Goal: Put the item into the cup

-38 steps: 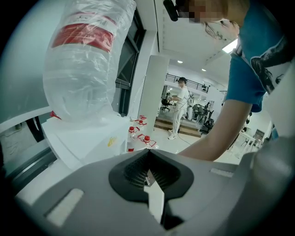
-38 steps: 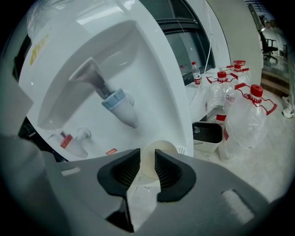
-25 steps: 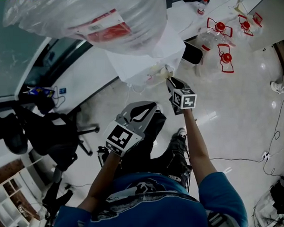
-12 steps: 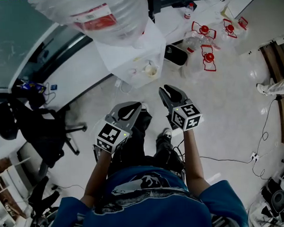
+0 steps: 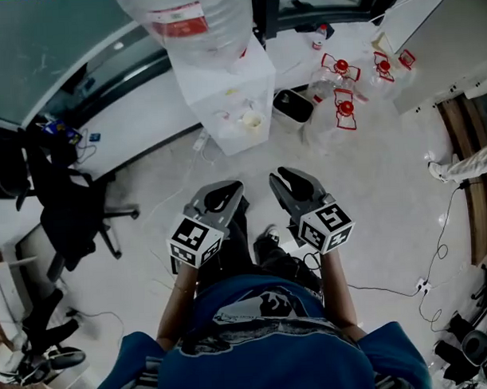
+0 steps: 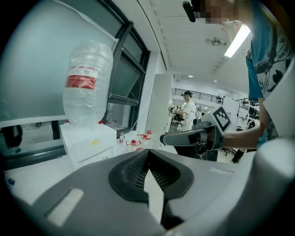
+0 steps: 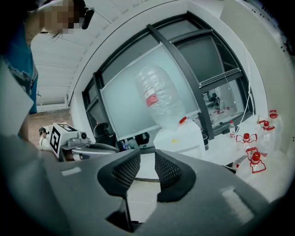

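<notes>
Ahead, dispenser [image 5: 224,91] — bottles [image 5: 335,89] beside, R gripper [image 5: 279,177] parted

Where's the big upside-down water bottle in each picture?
Head view: the water bottle is at the top edge, a little left of the middle.
Left gripper view: the water bottle is at the upper left, in front of the window.
Right gripper view: the water bottle is near the middle, above the jaws.
Shared landmark: the white dispenser it stands on.
</notes>
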Motion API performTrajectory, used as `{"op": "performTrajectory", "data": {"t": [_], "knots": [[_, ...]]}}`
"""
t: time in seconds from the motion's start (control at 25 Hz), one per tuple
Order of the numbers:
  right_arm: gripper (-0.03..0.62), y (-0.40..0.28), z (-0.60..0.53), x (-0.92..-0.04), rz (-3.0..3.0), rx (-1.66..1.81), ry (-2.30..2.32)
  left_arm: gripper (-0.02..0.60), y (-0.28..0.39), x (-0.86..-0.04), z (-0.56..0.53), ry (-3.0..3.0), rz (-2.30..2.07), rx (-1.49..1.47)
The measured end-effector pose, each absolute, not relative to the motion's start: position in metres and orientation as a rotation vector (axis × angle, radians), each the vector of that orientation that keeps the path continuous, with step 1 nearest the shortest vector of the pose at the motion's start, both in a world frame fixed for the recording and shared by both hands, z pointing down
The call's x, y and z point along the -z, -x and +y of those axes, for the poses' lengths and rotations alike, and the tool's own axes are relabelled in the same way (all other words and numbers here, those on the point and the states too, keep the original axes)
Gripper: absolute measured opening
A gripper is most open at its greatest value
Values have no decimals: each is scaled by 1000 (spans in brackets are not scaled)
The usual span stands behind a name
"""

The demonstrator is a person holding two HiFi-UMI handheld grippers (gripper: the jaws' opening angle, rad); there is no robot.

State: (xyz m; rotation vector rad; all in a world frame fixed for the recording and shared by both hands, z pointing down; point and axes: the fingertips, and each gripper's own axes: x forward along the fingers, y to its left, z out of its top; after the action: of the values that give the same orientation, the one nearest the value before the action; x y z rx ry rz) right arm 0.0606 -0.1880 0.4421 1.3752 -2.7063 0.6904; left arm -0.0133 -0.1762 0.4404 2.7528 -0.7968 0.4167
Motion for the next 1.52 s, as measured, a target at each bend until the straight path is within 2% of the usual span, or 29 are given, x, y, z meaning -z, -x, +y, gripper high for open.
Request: {"op": "performTrajectory", "data": {"t": [0.32,0.88,1.04,1.52], "knots": [[69,-54,-135,-426,-2781,-690,-1255,12,15,-432,-127,-2713,-922,-410],[65,-32,-113,-413,-2839,-679,-1204,12,28,-410,-97,-2732,-951,-446],[61,-18,-108,-408,-2835,-640,-1218,12,47,-402,-90,-2745,-965,-423],[-6,62,-45,-402,-2790,-619,-1214,12,132,-395,-29,-2743,-1008,-358]]}}
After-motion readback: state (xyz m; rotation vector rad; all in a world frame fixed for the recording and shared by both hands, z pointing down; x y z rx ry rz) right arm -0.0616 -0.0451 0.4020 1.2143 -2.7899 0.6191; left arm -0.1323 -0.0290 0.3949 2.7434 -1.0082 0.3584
